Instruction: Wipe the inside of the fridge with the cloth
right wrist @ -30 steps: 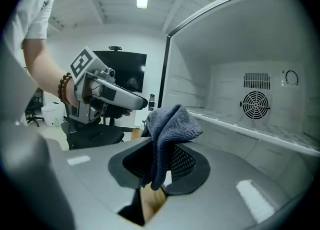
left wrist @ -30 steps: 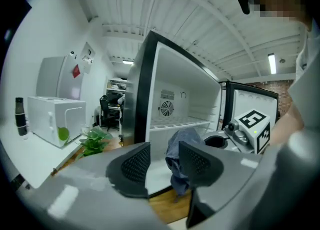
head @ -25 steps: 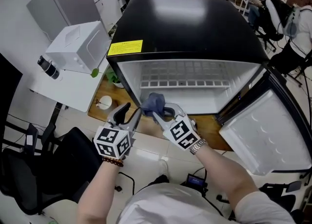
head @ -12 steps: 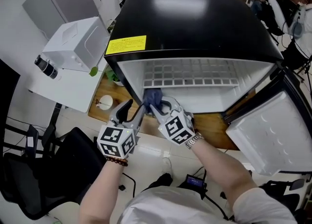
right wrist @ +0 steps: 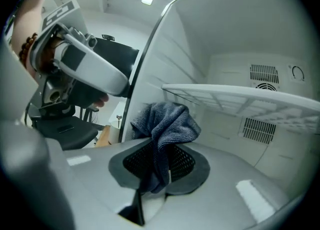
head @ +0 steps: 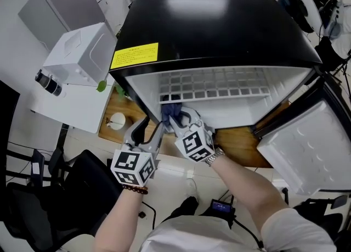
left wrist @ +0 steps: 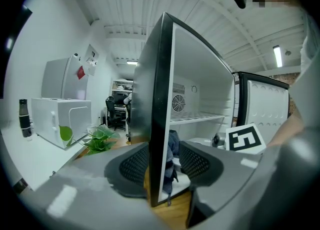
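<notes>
The open fridge [head: 219, 20] has a black top, a white inside and a wire shelf [head: 214, 86]. My right gripper [head: 178, 118] is at the lower left of the opening, shut on a bunched blue-grey cloth [head: 171, 110]. In the right gripper view the cloth [right wrist: 165, 121] stands up from between the pads, close to the fridge's left inner wall and below the shelf [right wrist: 240, 98]. My left gripper [head: 151, 127] is open just outside the fridge's left front edge. That edge [left wrist: 157, 98] lines up with the gap between its jaws, and the cloth [left wrist: 172, 149] shows past it.
The fridge door [head: 307, 146] hangs open at the right. A white box [head: 82, 53] and a dark bottle [head: 46, 82] sit on a white table at the left. A green plant [left wrist: 100, 139] stands beside the fridge. A black chair [head: 71, 190] is at lower left.
My right gripper has carried the cloth a little further into the fridge, toward its lower left corner. The left gripper has stayed by the front edge.
</notes>
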The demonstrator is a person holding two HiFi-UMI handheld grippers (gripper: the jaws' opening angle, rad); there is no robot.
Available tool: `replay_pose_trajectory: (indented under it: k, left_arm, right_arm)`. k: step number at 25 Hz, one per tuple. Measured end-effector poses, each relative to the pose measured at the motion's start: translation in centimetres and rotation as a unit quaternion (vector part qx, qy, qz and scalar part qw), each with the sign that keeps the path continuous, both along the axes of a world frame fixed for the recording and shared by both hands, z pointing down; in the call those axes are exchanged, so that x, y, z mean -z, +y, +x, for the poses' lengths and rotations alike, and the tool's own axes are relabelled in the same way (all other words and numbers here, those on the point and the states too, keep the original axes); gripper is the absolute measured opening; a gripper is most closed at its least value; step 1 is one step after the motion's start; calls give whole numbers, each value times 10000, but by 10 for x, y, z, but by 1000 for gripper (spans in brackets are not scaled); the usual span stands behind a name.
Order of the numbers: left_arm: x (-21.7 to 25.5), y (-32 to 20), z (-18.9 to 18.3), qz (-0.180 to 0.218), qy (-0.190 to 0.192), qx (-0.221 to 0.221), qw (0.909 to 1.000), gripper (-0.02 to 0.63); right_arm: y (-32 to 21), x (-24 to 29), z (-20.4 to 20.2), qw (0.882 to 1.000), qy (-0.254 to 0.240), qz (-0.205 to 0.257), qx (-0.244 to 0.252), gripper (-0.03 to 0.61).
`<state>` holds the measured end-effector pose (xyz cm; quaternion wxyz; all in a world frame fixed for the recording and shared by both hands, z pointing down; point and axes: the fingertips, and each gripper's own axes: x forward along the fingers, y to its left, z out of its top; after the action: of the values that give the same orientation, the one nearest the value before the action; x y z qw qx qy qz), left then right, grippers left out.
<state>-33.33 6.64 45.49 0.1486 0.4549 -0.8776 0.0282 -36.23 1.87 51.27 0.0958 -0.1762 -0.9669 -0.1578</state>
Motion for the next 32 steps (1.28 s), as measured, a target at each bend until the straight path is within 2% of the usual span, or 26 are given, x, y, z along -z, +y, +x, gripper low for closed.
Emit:
replay_pose_trajectory:
  k: [32]
  left_arm:
    - [1,-1,-4,135,12,102,9999,183]
  right_arm:
    - [-50,-22,-93,9952,16,-73,-973,67]
